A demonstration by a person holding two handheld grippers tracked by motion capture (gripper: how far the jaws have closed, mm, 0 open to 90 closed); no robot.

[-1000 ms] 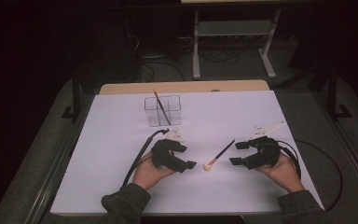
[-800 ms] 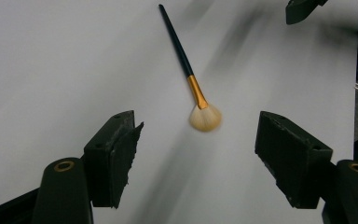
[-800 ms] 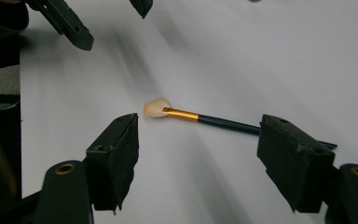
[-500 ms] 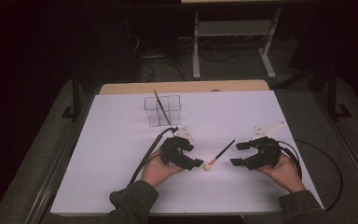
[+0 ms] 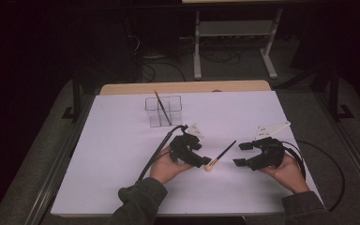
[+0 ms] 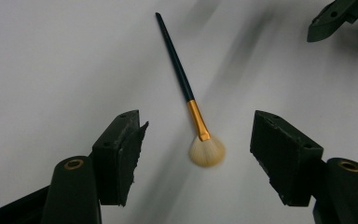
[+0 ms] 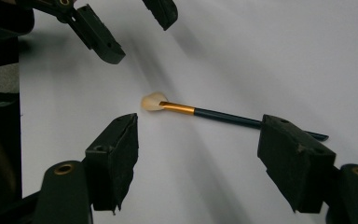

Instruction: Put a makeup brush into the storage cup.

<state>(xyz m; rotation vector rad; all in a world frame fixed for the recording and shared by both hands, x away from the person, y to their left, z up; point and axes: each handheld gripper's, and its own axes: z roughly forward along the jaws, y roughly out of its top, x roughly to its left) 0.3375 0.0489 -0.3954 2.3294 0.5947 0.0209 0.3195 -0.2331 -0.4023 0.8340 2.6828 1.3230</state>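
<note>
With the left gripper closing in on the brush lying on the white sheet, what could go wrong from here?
1. The left gripper, jaws just closing and still open, straddles the soft bristle head of the makeup brush; pinching there could splay bristles or slip, rather than gripping the gold ferrule.
2. The thin handle lies flat on the white sheet, so the pads may scrape paper or roll it.
3. The open right gripper sits near the handle tip and could nudge it.

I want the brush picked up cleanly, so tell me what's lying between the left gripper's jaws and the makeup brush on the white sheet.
Nothing: in the left gripper view, bare white sheet separates the open left gripper from the brush.
</note>
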